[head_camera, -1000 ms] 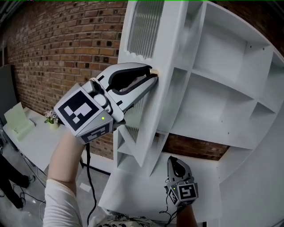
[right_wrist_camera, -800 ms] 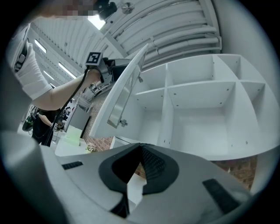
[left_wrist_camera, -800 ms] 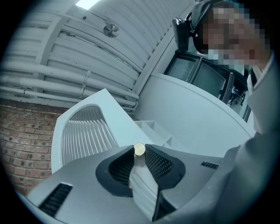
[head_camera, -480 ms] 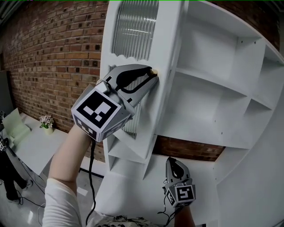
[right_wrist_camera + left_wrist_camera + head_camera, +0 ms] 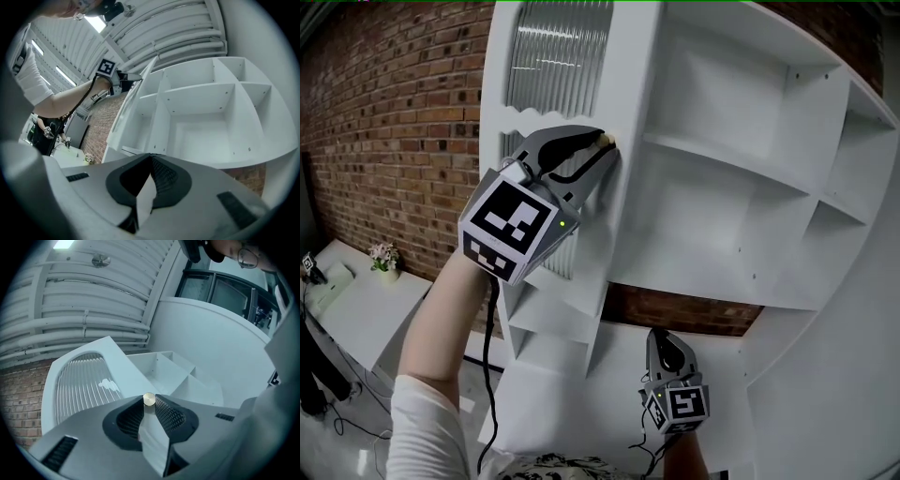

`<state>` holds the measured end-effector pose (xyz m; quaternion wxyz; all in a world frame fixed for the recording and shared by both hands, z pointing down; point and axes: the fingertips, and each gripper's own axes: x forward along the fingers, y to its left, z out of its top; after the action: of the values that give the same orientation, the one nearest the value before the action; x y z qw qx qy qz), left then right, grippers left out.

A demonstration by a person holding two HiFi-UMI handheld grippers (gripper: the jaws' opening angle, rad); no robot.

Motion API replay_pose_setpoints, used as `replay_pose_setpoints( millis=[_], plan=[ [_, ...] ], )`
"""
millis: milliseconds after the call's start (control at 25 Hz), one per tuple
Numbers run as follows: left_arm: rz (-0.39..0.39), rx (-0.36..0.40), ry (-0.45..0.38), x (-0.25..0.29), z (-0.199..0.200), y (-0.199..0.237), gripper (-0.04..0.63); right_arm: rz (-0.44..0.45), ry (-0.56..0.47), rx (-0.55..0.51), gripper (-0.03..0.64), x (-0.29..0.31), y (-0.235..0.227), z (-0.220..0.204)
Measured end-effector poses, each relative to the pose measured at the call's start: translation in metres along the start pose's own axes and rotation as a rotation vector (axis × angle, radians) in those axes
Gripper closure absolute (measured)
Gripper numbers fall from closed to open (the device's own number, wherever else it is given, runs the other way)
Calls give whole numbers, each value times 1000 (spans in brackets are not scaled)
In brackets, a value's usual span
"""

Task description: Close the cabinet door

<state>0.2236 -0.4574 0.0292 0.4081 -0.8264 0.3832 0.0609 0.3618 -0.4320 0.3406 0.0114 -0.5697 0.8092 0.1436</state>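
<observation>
Door [image 5: 630, 103] swung inward; left gripper view shows knob [image 5: 149, 399].

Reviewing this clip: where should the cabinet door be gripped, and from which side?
By the small round knob at the free edge of the door, from the front face. It is the only part that sticks out from the flat panel; the left tongs pinch it there.

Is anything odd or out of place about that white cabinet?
Only the cabinet door, which stands open and leaves the bare shelves exposed. The left gripper is shut on its small brass knob. Nothing looks damaged, crooked or spilled.
</observation>
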Motion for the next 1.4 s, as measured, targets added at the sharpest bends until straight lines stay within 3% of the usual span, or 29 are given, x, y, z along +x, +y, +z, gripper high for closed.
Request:
replay_pose_setpoints(
  millis=[360, 960, 1400],
  plan=[
    [39, 35, 53, 32, -19, -3, 505, -13, 33, 6, 609, 1, -21, -6],
    [86, 12, 120, 73, -51, 3, 502, 1, 141, 1, 609, 7, -32, -31],
    [184, -47, 52, 80, -58, 8, 500, 4, 188, 27, 609, -2, -26, -48]
  ],
)
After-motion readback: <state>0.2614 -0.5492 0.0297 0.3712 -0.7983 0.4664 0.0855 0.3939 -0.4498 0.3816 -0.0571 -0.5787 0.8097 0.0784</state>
